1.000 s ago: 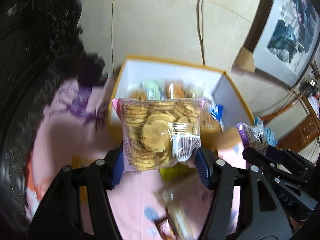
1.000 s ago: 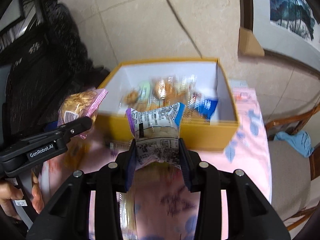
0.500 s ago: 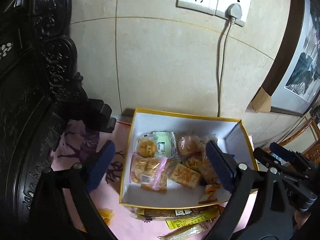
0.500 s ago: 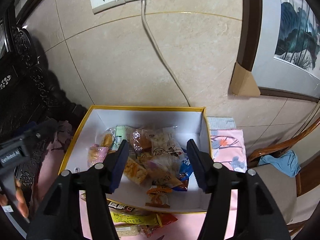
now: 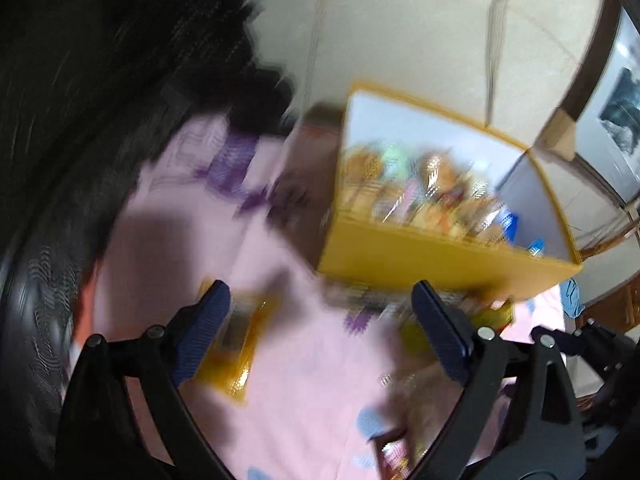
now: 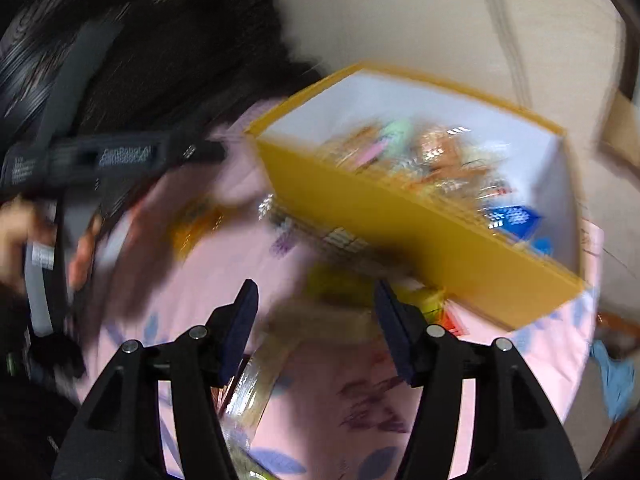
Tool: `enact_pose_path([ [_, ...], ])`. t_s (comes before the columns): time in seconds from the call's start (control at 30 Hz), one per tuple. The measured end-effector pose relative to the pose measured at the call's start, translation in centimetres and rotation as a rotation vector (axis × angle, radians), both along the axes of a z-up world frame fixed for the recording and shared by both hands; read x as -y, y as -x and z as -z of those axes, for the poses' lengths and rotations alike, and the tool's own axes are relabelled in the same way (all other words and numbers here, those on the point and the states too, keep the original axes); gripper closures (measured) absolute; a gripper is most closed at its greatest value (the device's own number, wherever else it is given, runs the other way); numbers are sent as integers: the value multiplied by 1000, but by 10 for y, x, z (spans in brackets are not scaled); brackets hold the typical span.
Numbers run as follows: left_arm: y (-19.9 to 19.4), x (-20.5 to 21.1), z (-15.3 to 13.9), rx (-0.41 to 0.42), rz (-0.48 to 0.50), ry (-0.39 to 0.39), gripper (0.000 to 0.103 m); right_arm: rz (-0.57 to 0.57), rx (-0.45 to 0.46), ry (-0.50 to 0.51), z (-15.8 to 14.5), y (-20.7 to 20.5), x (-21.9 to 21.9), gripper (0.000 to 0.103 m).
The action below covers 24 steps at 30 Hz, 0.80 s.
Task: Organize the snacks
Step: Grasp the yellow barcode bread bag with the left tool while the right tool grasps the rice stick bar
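Both tools (image 5: 320,308) (image 6: 314,300) agape above loose snacks (image 5: 236,344)

Right wrist view: white lettering "GenRobot.AI" on the dark body of the left gripper (image 6: 120,158), doubled by motion blur, only just legible. Small white print at its rear end, unreadable. Print on the snack packets in the yellow box (image 6: 420,220) too smeared to read

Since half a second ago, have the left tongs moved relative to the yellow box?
Yes. The left tongs have dropped and pulled back: the yellow box, earlier framed between their tips, now sits above them, with pink cloth between the tips.
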State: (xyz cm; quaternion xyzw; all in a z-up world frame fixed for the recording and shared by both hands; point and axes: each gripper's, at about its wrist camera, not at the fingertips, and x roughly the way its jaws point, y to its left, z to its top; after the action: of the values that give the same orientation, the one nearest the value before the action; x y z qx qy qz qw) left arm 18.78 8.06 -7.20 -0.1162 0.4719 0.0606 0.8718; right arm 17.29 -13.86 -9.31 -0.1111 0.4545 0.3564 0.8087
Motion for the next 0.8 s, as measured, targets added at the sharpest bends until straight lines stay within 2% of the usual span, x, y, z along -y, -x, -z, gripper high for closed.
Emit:
enact_pose_path([
  [0.07, 11, -15, 16, -45, -44, 3, 9, -76, -8, 41, 16, 4, -16, 42],
  [0.17, 19, -33, 29, -99, -88, -7, 9, -150, -62, 41, 35, -6, -36, 42],
  [0.33, 24, -45, 27, -109, -99, -61, 9, -255, -114, 125, 66, -17, -62, 42],
  [0.43, 24, -48, 28, -113, -99, -67, 9, -231, -118, 115, 74, -19, -55, 42],
  [0.53, 24, -52, 32, -124, -99, -65, 9, -144, -193, 186, 90, -29, -44, 40],
  [0.7, 23, -49, 36, -124, -77, -67, 9, -99, -161, 194, 100, -10, -20, 40],
  [0.77, 23, -47, 39, -123, -62, -69, 9, -48, -124, 196, 102, -6, -16, 55],
  [0.8, 23, -46, 42, -121, -49, -63, 9, -8, -116, 189, 103, -7, -15, 58],
])
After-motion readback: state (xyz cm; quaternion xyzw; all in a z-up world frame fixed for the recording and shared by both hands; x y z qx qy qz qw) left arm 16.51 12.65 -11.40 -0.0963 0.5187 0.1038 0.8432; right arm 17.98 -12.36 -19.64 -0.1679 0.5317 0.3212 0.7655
